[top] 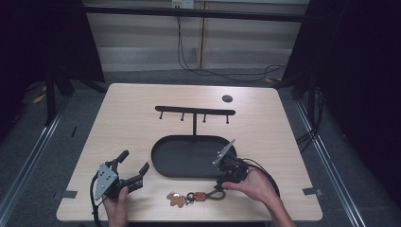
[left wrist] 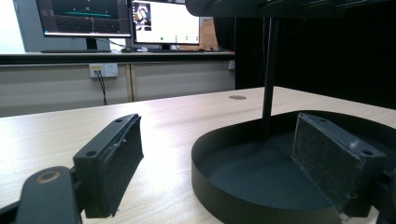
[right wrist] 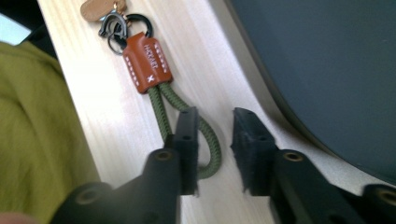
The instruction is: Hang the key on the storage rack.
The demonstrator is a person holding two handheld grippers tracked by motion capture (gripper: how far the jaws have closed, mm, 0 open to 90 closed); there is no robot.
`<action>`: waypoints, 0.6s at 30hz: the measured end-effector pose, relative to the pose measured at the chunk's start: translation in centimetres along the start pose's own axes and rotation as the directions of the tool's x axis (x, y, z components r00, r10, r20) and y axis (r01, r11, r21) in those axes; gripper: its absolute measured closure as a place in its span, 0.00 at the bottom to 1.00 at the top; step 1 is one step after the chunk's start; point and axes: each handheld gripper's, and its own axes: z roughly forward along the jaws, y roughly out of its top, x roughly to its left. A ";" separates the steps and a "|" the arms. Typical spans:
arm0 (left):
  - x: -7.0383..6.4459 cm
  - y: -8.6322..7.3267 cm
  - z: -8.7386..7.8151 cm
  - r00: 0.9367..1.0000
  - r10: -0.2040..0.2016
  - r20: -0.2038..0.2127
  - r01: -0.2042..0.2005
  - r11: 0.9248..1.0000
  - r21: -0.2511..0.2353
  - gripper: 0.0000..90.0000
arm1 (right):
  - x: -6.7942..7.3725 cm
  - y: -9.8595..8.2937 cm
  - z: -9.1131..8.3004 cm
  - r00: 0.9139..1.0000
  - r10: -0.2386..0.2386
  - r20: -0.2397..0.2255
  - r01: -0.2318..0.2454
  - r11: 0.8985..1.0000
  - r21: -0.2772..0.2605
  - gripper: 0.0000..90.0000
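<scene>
High view first: the keychain [top: 196, 196] lies flat on the wooden table [top: 127, 118] at the bottom centre of the frame, just in front of the black oval tray [top: 161, 158]. The right gripper [top: 221, 183] is tipped down at the green cord loop end, bottom right of centre, with the person's right hand [top: 253, 183] behind it. The left gripper [top: 133, 166] rests at lower left, jaws spread and holding nothing. By my reading nothing is lifted yet; the pick-up is only being lined up, and hanging the keychain on the hook rack [top: 195, 111] rising from the tray looks like the work left.

Left gripper view: both black jaws stand wide apart, one over bare table at lower left, the other over the tray [left wrist: 205, 154] at lower right. The rack's upright post [left wrist: 269, 70] climbs through the upper middle; monitors [left wrist: 121, 18] glow at upper left, well off the table.

Right gripper view: jaws parted, not gripping. The green cord loop [right wrist: 205, 140] runs beside and under the left jaw, rather than squarely between the pads. The brown leather tab [right wrist: 147, 63] and metal rings [right wrist: 116, 30] sit toward the upper left. The tray rim [right wrist: 261, 88] curves close on the right, a possible snag when closing, and the table edge is close on the other side.
</scene>
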 end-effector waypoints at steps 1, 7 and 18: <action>0.0 0.0 0.0 1.000 -0.003 -0.004 0.003 1.000 0.000 0.18 | 0.1 0.1 0.1 1.000 -0.010 0.002 0.010 1.000 0.018 0.85; 0.0 0.0 0.0 1.000 -0.001 -0.003 0.001 1.000 -0.001 0.18 | 0.0 0.4 0.6 1.000 -0.029 -0.007 0.030 0.997 0.071 0.87; 0.0 0.0 0.0 1.000 0.000 -0.001 0.000 1.000 0.000 0.18 | 0.7 0.3 1.0 0.997 -0.068 0.033 0.064 0.993 0.102 0.87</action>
